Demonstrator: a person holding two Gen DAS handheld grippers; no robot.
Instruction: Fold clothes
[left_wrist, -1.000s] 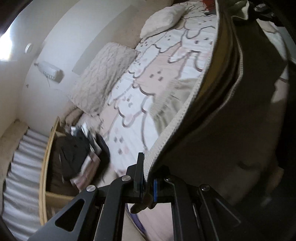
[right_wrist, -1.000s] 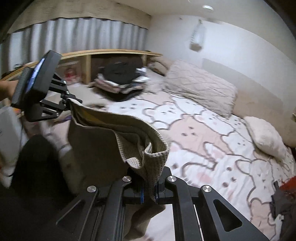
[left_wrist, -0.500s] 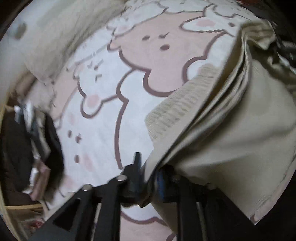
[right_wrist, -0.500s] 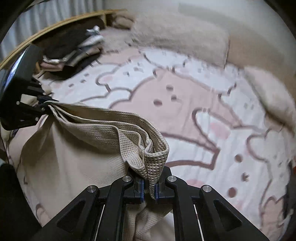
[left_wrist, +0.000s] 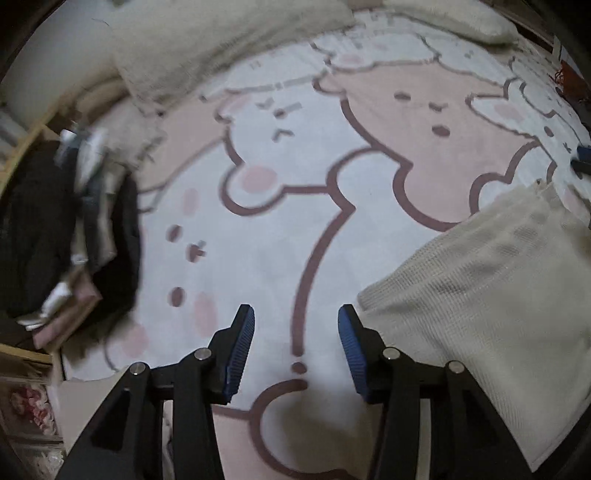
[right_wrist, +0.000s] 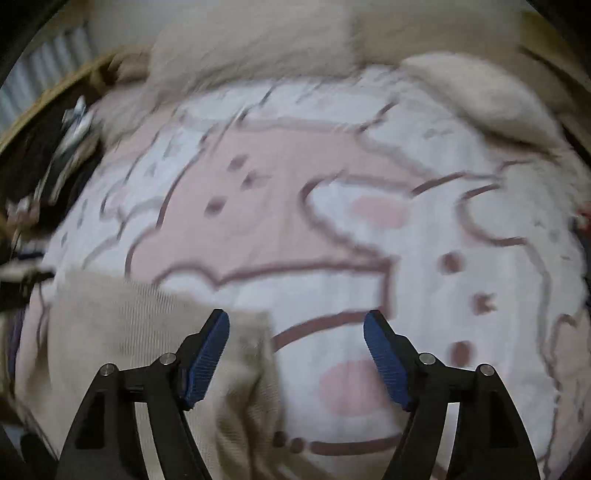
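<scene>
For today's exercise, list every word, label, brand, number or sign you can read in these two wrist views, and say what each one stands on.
None can be read.
The bedspread carries only cartoon animal drawings, no letters.
The beige knit garment shows no tag or print.
The stack of clothes at the bed's edge is too blurred to show any label.
The left gripper and right gripper bear no markings.

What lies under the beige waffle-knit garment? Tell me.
The beige waffle-knit garment lies on the pink-and-white cartoon-print bedspread. The print beneath it is covered, so unseen.
</scene>
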